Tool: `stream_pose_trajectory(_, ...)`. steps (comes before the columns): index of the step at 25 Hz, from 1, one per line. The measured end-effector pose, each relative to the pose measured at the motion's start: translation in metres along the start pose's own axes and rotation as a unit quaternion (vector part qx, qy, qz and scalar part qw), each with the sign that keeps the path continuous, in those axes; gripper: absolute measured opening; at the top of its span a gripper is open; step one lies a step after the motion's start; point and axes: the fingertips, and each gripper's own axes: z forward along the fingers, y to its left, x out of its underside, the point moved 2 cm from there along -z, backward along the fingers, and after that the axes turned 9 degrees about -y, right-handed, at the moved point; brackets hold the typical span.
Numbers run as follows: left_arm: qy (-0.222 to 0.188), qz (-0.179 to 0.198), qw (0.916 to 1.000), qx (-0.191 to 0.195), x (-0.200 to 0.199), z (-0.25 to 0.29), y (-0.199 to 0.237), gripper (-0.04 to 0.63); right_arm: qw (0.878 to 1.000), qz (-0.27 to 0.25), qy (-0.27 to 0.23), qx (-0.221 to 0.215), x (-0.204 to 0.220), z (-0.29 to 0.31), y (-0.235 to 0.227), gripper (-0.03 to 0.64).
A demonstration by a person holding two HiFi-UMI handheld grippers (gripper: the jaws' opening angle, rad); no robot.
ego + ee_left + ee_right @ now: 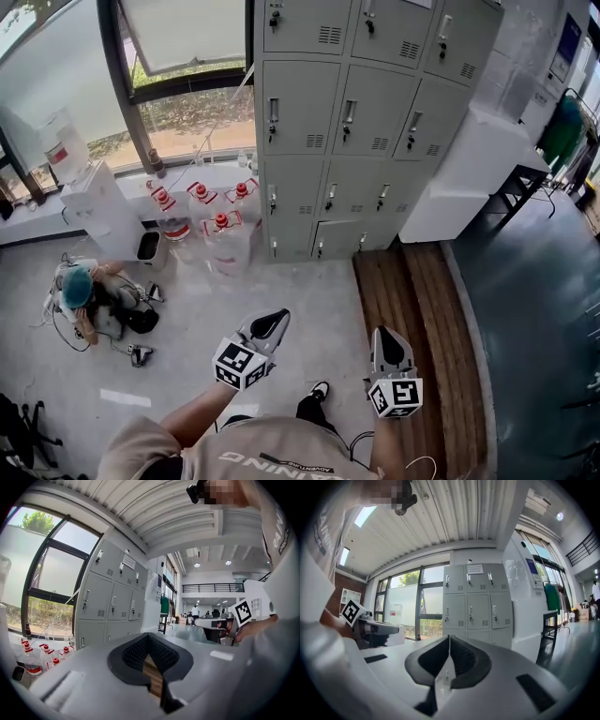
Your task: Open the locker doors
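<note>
The gray lockers (366, 122) stand against the wall, next to the big window (187, 94). Their doors look shut. The left gripper (265, 329) and the right gripper (388, 349) are held low over the floor, side by side. Both point at the lockers but are far from them. The left gripper's jaws are pressed together with nothing in them. The right gripper's jaws are pressed together too, with nothing in them. Water bottles (211, 220) with red caps sit just left of the lockers. A person (94, 300) sits on the floor further left.
</note>
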Motion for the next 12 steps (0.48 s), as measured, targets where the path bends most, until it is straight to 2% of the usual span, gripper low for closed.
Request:
stream_pose_trajectory(4, -0.006, 0.012, 0.9999, -0.009, -0.012, 0.065, 0.003, 0.006, 1.000, 0.002, -0.003, -0.020, -0.003, 0.036, -0.053, 0.012)
stream_pose_trajectory(8, -0.010, 0.007, 0.9996, -0.025, -0.012, 0.128, 0.001, 0.006, 0.999, -0.005, 0.005, -0.048, 0.002, 0.066, -0.105, 0.012)
stream_pose_trajectory(12, 0.004, 0.006, 0.9993, -0.036, -0.002, 0.179, 0.006, 0.006, 0.997, 0.038, 0.001, -0.062, 0.011, 0.099, -0.152, 0.012)
